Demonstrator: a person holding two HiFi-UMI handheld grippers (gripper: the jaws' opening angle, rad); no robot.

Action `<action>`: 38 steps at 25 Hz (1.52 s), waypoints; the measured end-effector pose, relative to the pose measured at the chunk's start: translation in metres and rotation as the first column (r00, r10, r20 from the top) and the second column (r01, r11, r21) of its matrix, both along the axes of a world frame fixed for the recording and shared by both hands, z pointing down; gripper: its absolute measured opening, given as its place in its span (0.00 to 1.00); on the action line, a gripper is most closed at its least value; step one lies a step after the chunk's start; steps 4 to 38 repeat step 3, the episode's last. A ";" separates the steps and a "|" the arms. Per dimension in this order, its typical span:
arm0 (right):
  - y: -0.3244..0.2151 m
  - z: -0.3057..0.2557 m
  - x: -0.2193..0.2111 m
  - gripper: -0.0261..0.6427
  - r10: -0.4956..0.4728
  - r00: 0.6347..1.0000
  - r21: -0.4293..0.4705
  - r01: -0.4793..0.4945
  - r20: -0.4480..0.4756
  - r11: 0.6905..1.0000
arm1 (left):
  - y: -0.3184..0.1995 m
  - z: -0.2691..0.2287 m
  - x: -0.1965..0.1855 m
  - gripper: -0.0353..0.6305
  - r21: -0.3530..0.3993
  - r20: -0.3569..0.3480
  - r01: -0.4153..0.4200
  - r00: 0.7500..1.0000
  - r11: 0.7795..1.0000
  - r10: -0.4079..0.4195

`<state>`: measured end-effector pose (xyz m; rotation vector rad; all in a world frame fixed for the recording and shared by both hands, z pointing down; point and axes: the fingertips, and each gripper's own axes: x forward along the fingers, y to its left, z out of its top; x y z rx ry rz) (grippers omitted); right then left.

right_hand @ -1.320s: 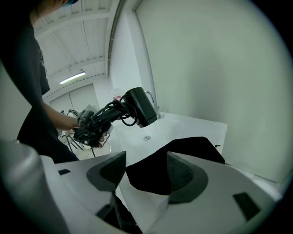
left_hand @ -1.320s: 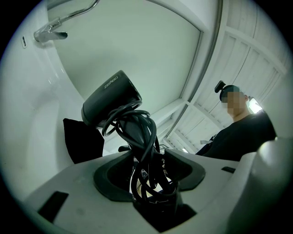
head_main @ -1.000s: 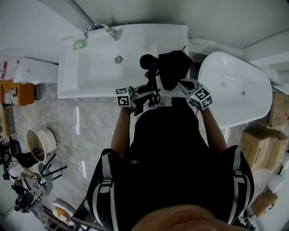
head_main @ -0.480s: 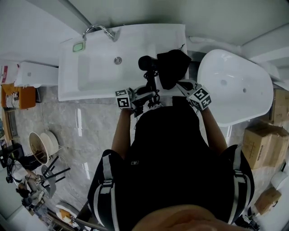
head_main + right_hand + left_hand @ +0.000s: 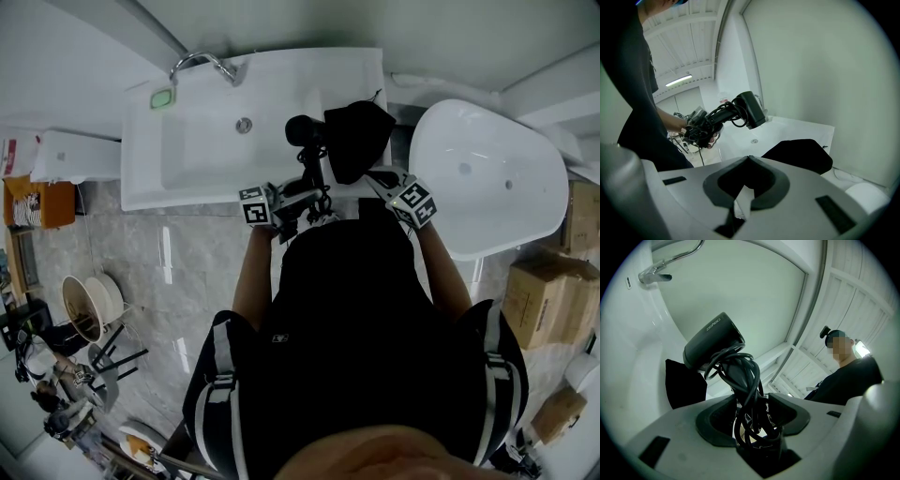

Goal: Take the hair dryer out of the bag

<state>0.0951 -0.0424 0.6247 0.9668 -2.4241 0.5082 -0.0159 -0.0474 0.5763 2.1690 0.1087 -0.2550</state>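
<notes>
1. Over the sink [image 5: 187, 159], the hair dryer [image 5: 302, 131] is held clear of the black bag [image 5: 356, 141], its handle, wound with cord [image 5: 750, 394], clamped in the left gripper [image 5: 305, 195].
2. Beside the bag, the right gripper [image 5: 380, 178] is seen with jaws closed together.

I can read only one print here. In the left gripper view, small pale letters run along the barrel of the dark grey plastic hair dryer [image 5: 712, 341]. They begin with "ZE", and the rest I cannot read surely.
</notes>
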 end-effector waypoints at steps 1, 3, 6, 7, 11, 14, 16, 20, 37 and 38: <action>0.000 0.000 0.000 0.13 -0.001 1.000 0.000 0.001 -0.002 1.000 | 0.000 0.000 0.000 0.37 -0.001 -0.002 0.001 1.000 1.000 -0.001; 0.001 0.001 0.000 0.13 -0.004 1.000 0.000 0.004 -0.006 1.000 | -0.001 -0.001 0.001 0.37 -0.002 -0.005 0.004 1.000 1.000 -0.004; 0.001 0.001 0.000 0.13 -0.004 1.000 0.000 0.004 -0.006 1.000 | -0.001 -0.001 0.001 0.37 -0.002 -0.005 0.004 1.000 1.000 -0.004; 0.001 0.001 0.000 0.13 -0.004 1.000 0.000 0.004 -0.006 1.000 | -0.001 -0.001 0.001 0.37 -0.002 -0.005 0.004 1.000 1.000 -0.004; 0.001 0.001 0.000 0.13 -0.004 1.000 0.000 0.004 -0.006 1.000 | -0.001 -0.001 0.001 0.37 -0.002 -0.005 0.004 1.000 1.000 -0.004; 0.001 0.001 0.000 0.13 -0.004 1.000 0.000 0.004 -0.006 1.000 | -0.001 -0.001 0.001 0.37 -0.002 -0.005 0.004 1.000 1.000 -0.004; 0.001 0.001 0.000 0.13 -0.004 1.000 0.000 0.004 -0.006 1.000 | -0.001 -0.001 0.001 0.37 -0.002 -0.005 0.004 1.000 1.000 -0.004; 0.001 0.001 0.000 0.13 -0.004 1.000 0.000 0.004 -0.006 1.000 | -0.001 -0.001 0.001 0.37 -0.002 -0.005 0.004 1.000 1.000 -0.004; 0.001 0.001 0.000 0.13 -0.004 1.000 0.000 0.004 -0.006 1.000 | -0.001 -0.001 0.001 0.37 -0.002 -0.005 0.004 1.000 1.000 -0.004; 0.001 0.001 0.000 0.13 -0.004 1.000 0.000 0.004 -0.006 1.000 | -0.001 -0.001 0.001 0.37 -0.002 -0.005 0.004 1.000 1.000 -0.004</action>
